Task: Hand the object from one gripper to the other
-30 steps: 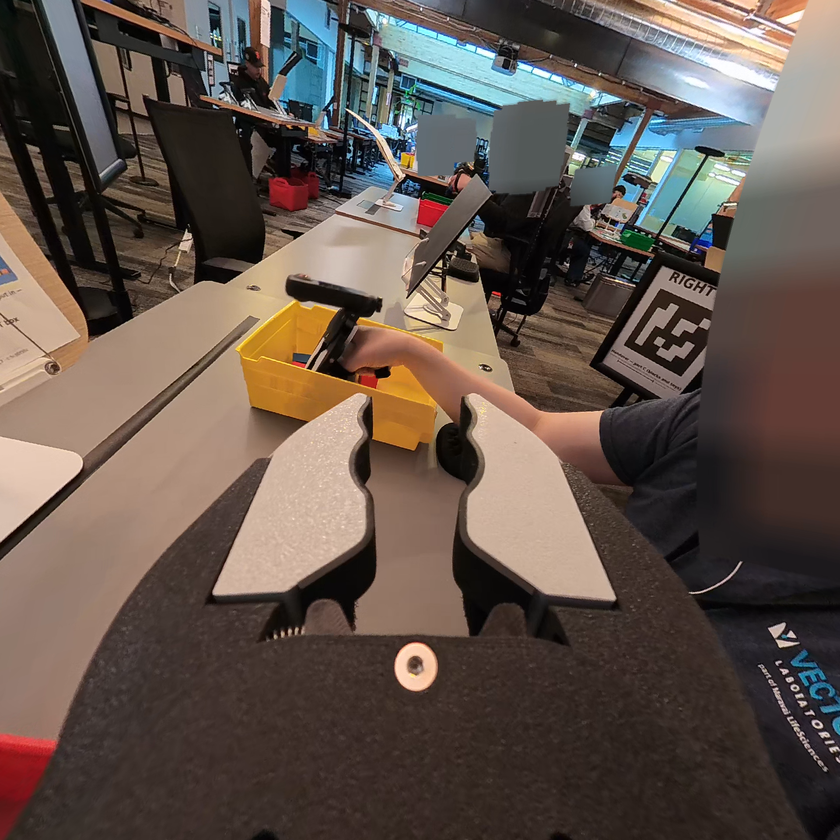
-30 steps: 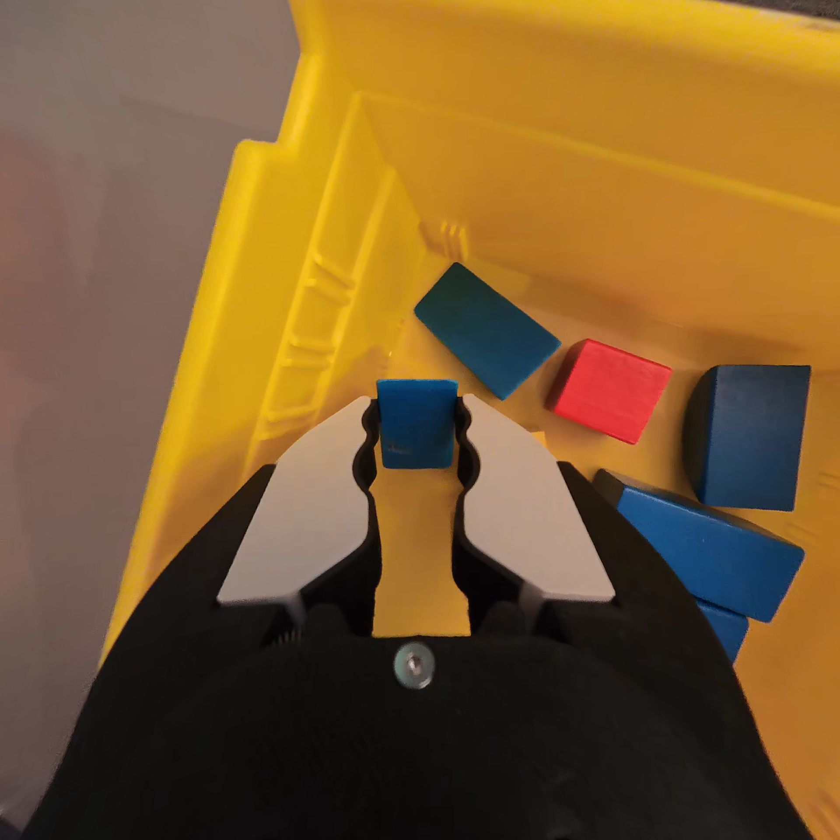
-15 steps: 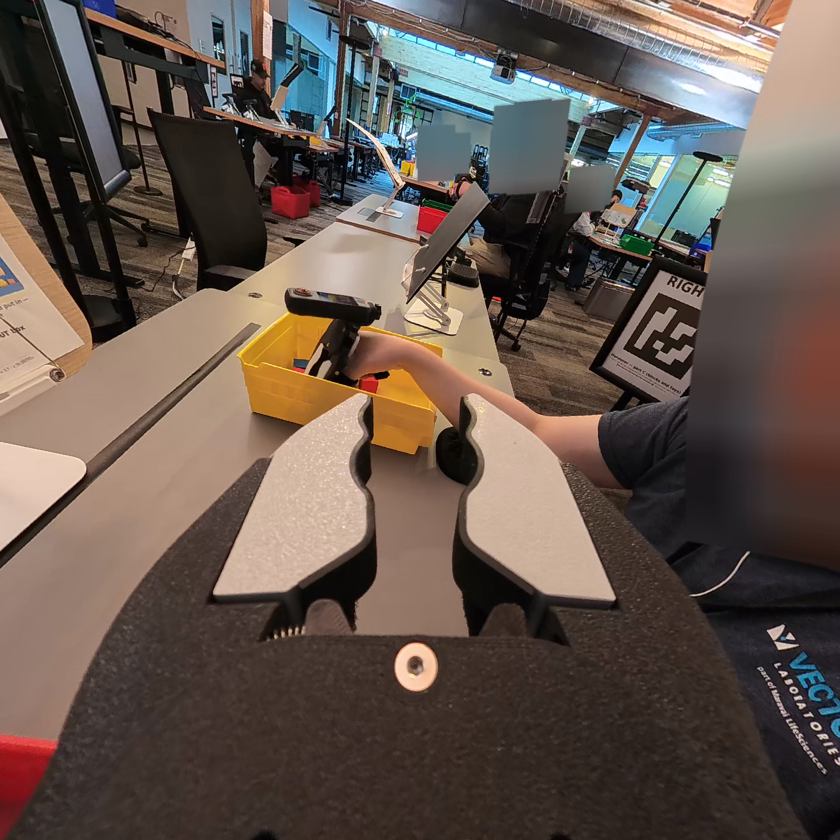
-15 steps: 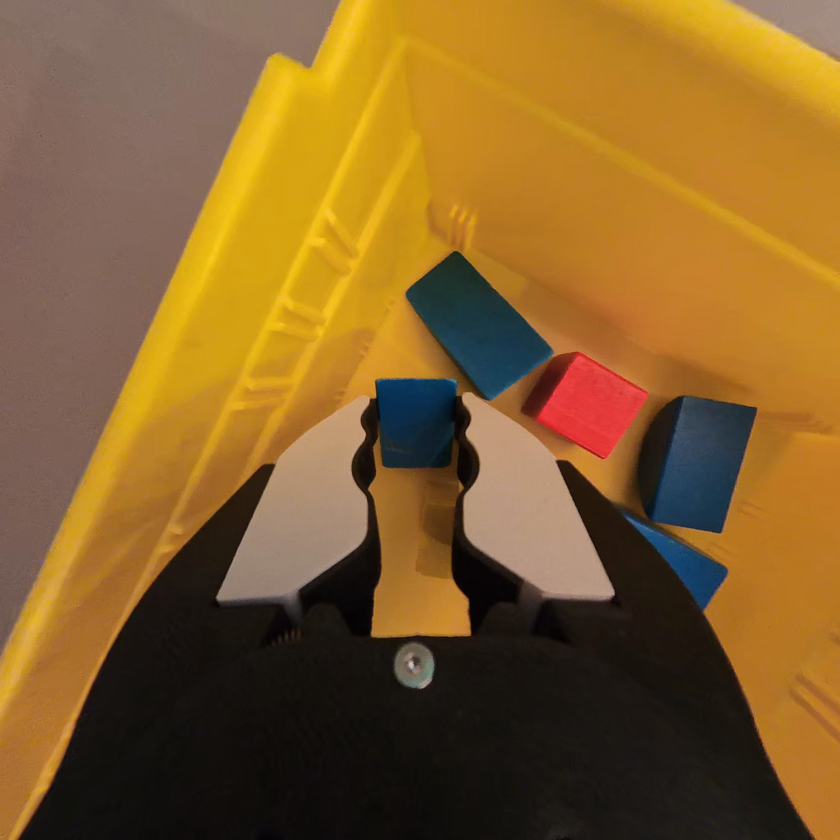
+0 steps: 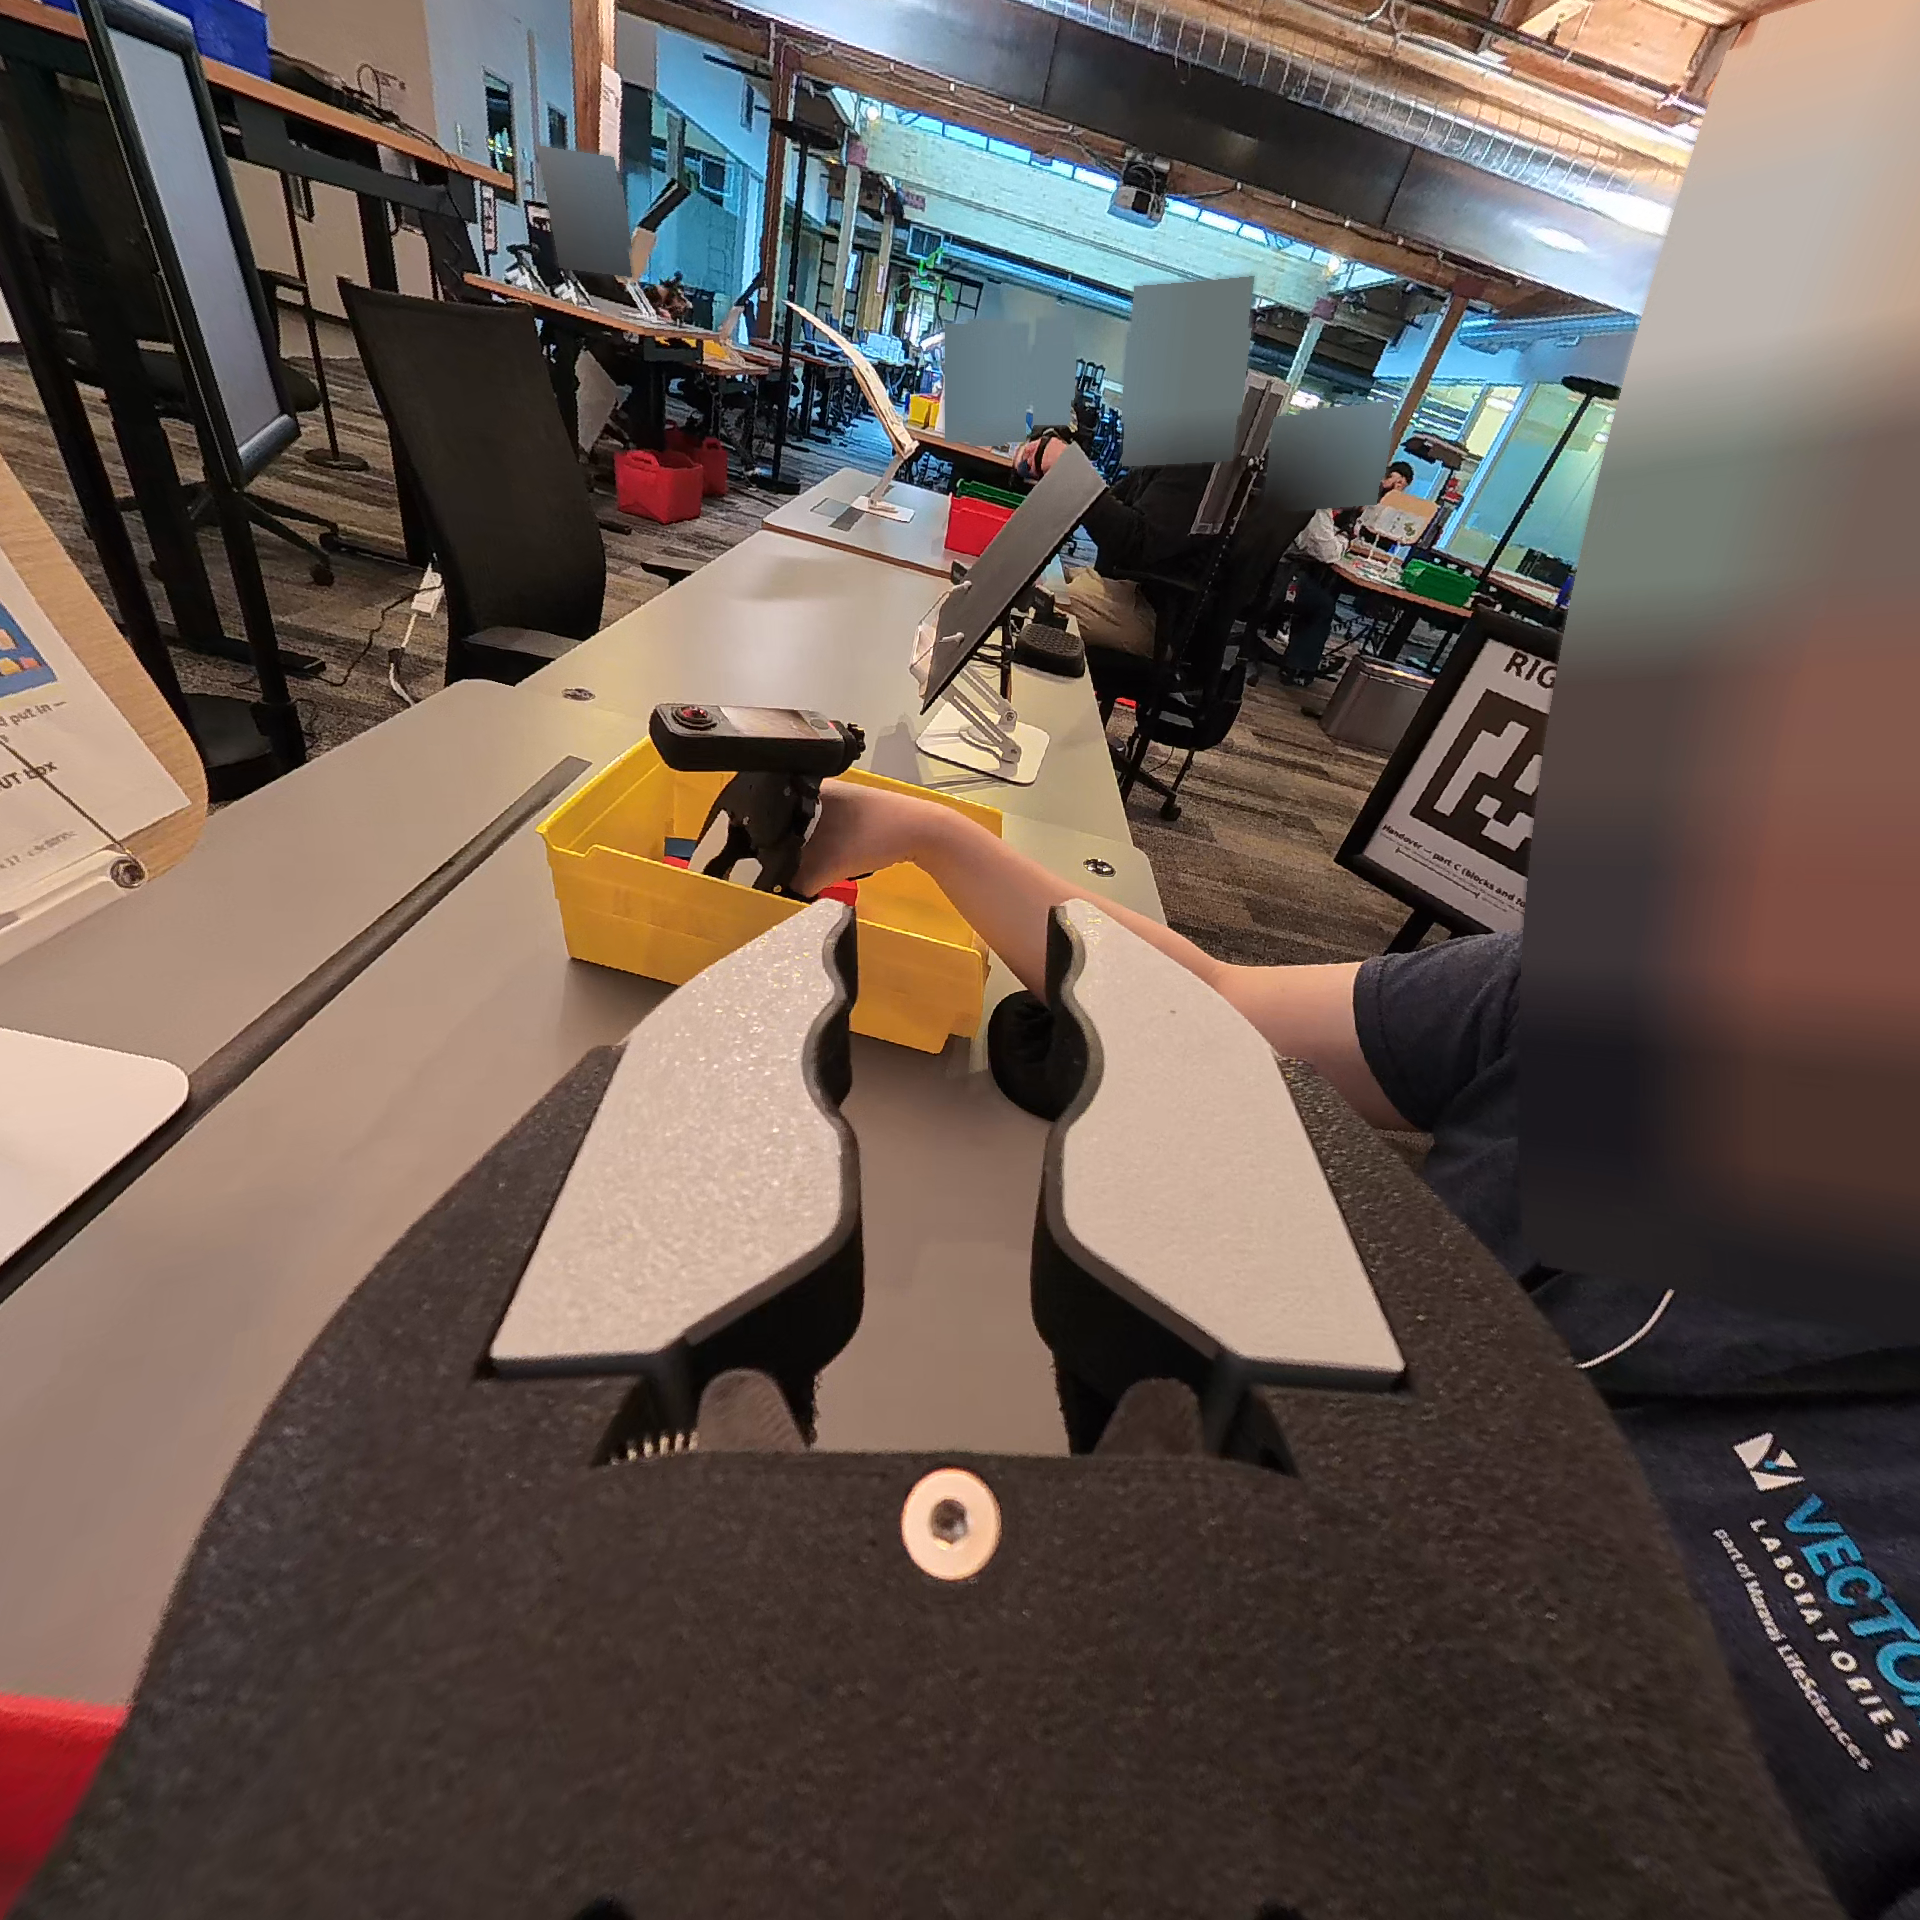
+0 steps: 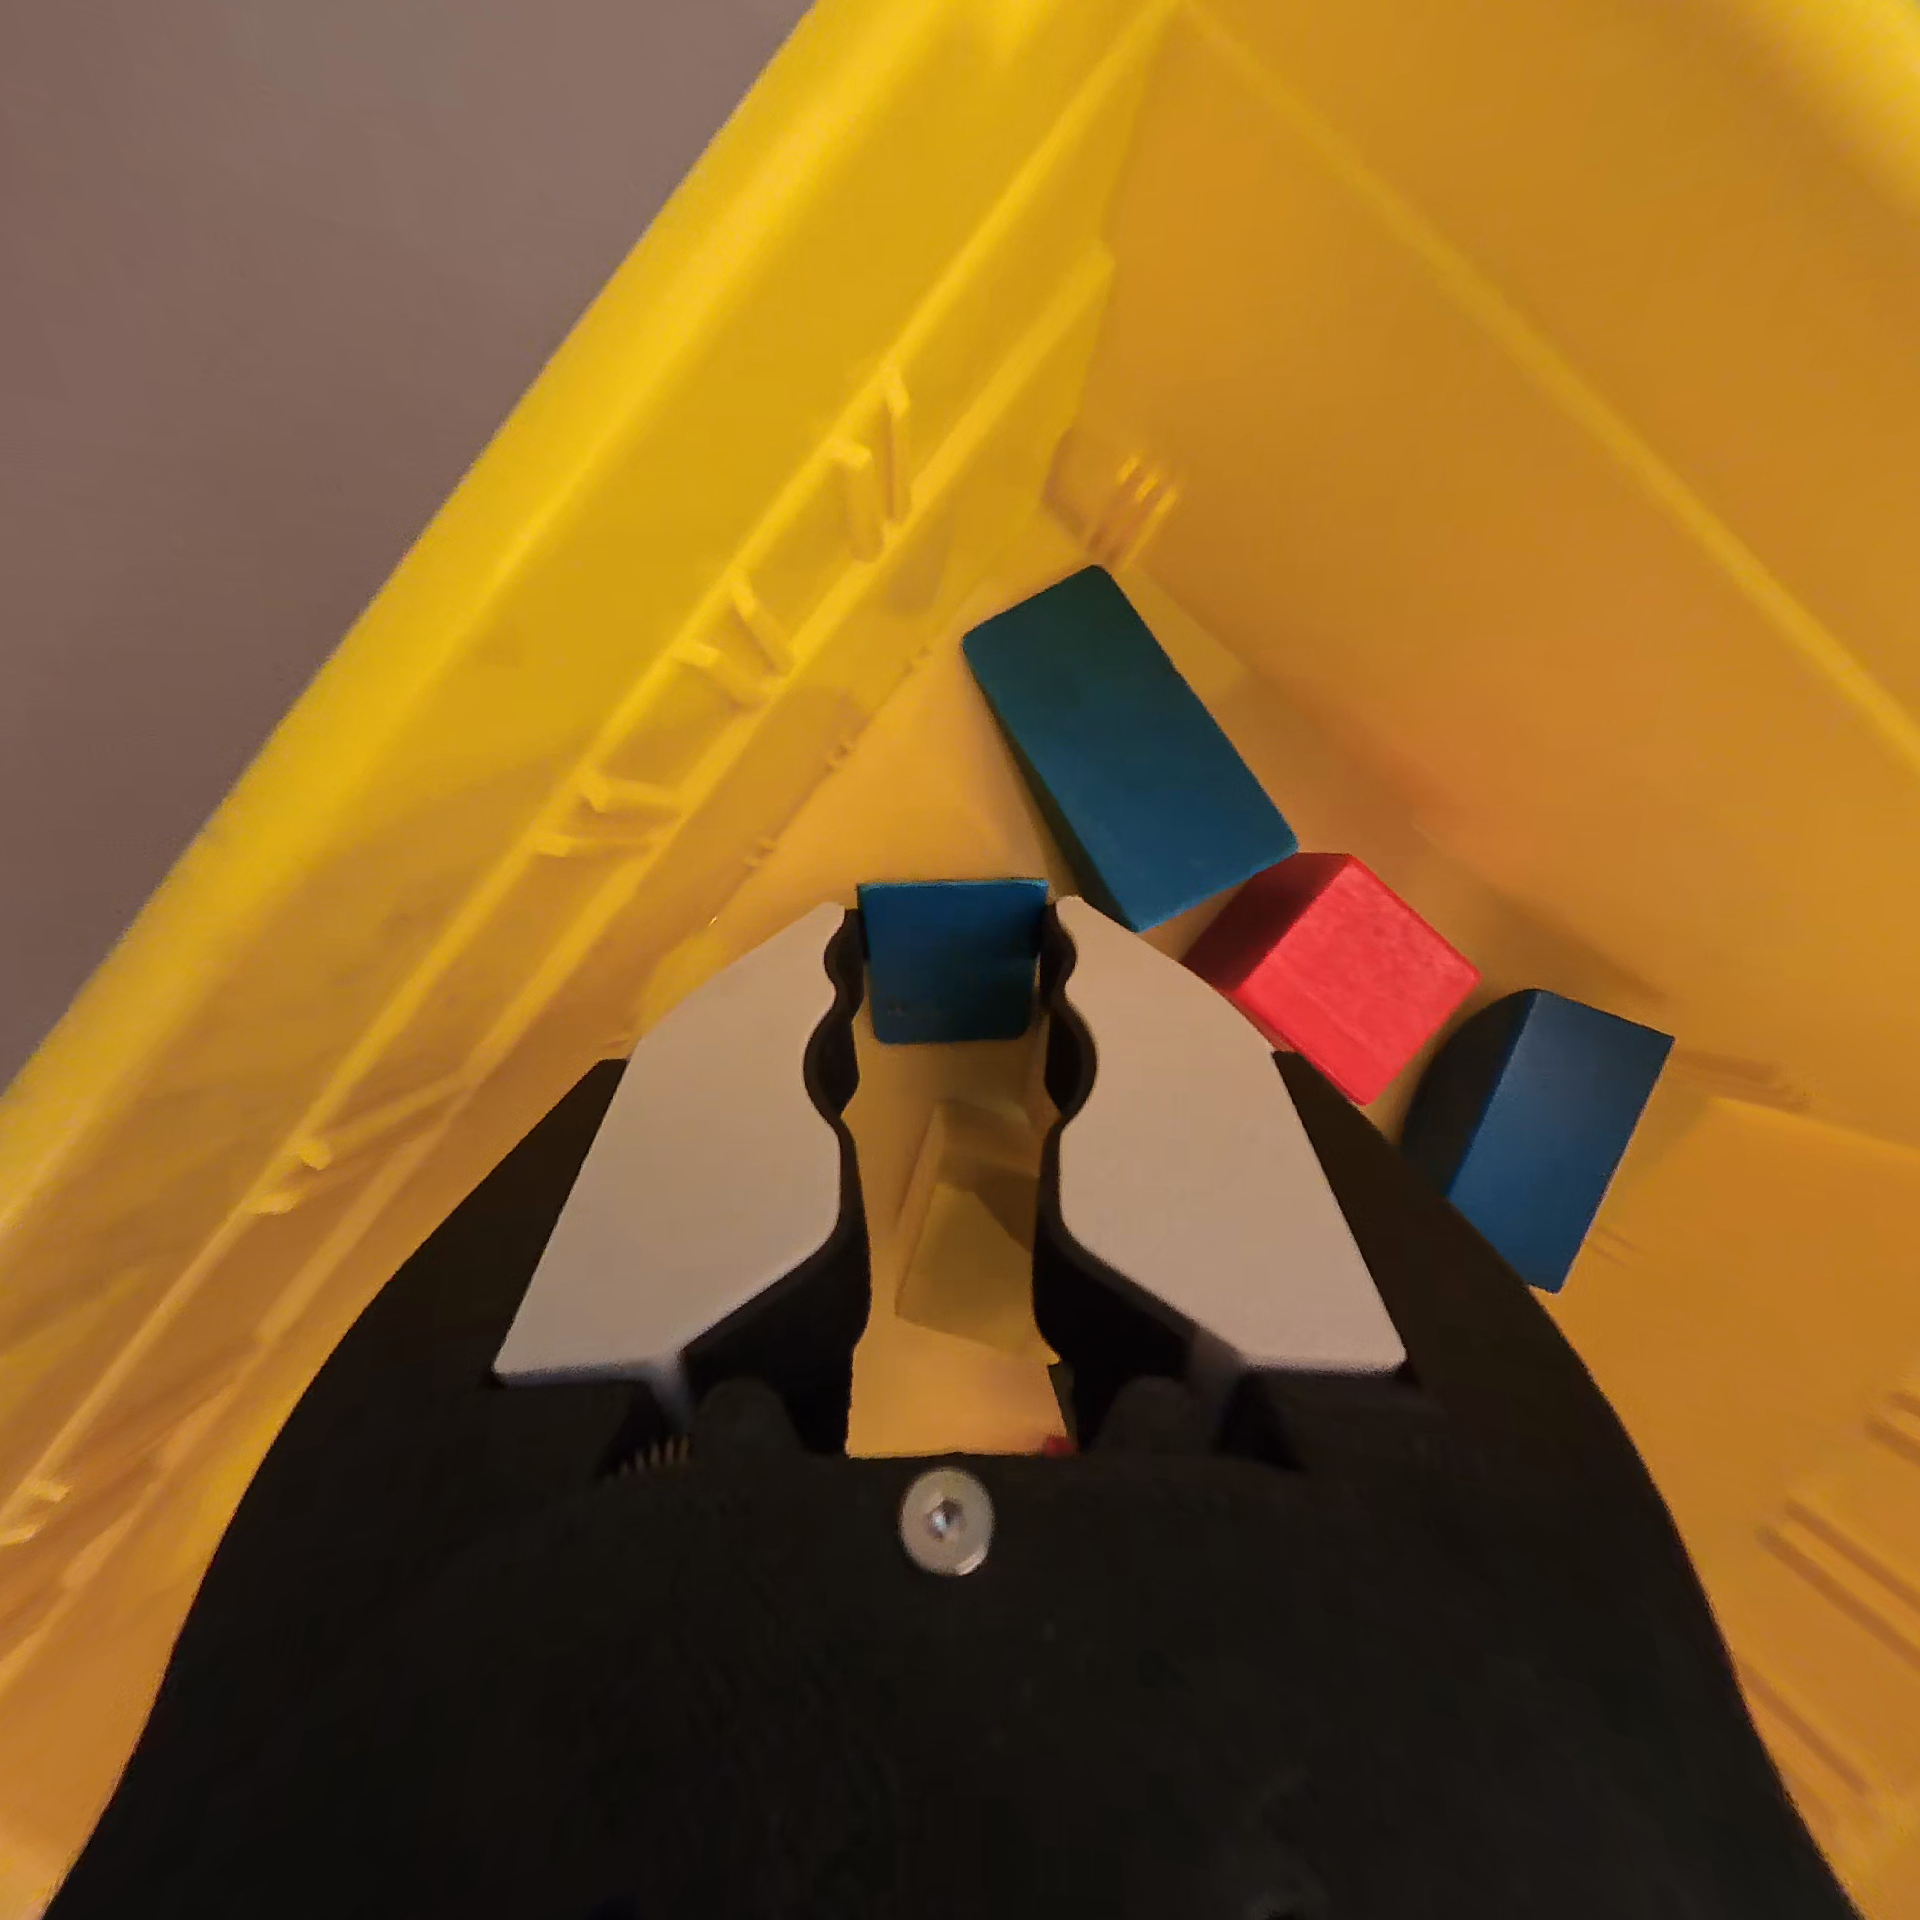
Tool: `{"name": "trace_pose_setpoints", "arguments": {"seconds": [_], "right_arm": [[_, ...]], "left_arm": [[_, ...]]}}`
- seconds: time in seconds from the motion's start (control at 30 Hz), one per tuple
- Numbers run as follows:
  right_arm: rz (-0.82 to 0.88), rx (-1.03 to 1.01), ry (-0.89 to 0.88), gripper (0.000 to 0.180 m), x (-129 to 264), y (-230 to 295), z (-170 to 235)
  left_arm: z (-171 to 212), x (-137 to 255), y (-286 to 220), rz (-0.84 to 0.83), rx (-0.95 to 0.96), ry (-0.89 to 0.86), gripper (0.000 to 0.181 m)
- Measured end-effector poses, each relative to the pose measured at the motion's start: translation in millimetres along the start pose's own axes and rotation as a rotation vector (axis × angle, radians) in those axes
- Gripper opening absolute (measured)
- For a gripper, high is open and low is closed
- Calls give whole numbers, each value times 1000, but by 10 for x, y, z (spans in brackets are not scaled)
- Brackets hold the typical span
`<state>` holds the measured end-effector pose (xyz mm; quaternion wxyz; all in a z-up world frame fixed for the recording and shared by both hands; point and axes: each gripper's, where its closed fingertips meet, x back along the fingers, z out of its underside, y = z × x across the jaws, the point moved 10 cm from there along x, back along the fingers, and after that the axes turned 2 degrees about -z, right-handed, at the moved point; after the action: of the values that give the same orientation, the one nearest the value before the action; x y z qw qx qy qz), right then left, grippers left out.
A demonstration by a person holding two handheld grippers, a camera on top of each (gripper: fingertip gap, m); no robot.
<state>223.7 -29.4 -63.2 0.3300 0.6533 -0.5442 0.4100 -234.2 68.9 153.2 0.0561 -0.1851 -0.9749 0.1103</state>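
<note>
Blue block (image 6: 951, 961), small and square-faced, sits pinched between the fingertips of the right hand-held gripper (image 6: 949, 935), whose jaws are drawn narrow against its two sides. That gripper reaches down into the yellow bin (image 6: 623, 675), and the block hangs near the bin's inner corner, above its floor.

On the bin's floor, just beyond the held block, lie a teal flat block (image 6: 1127, 743), a red block (image 6: 1335, 971) touching its lower end, and a dark blue rounded block (image 6: 1538, 1127) just beside the red one. All three rest along the bin's far wall.

From the left wrist view, the bin (image 5: 665, 904) stands on the grey bench (image 5: 312, 1039), with the right hand-held gripper (image 5: 758, 821) dipping into it, held by a person's hand (image 5: 862, 821) and bare forearm. The left hand-held gripper (image 5: 948, 940) is well short of the bin, above the bench, its jaws parted wide with nothing between them. A black round knob (image 5: 1029, 1049) sits on the bench just beside the bin's near corner.
</note>
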Motion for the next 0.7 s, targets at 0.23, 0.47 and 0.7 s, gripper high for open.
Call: {"name": "trace_pose_setpoints", "arguments": {"seconds": [0.23,0.47,0.7], "right_arm": [[-29,3,-68,35,174,-2,-7],[87,-1,-196,35,750,-51,29],[294,47,-586,35,1634,119,-2]], "left_arm": [[-16,39,-16,-4,-6,-4,34],[-46,366,63,-159,-21,-60,35],[310,946,608,-836,0,141,32]]}}
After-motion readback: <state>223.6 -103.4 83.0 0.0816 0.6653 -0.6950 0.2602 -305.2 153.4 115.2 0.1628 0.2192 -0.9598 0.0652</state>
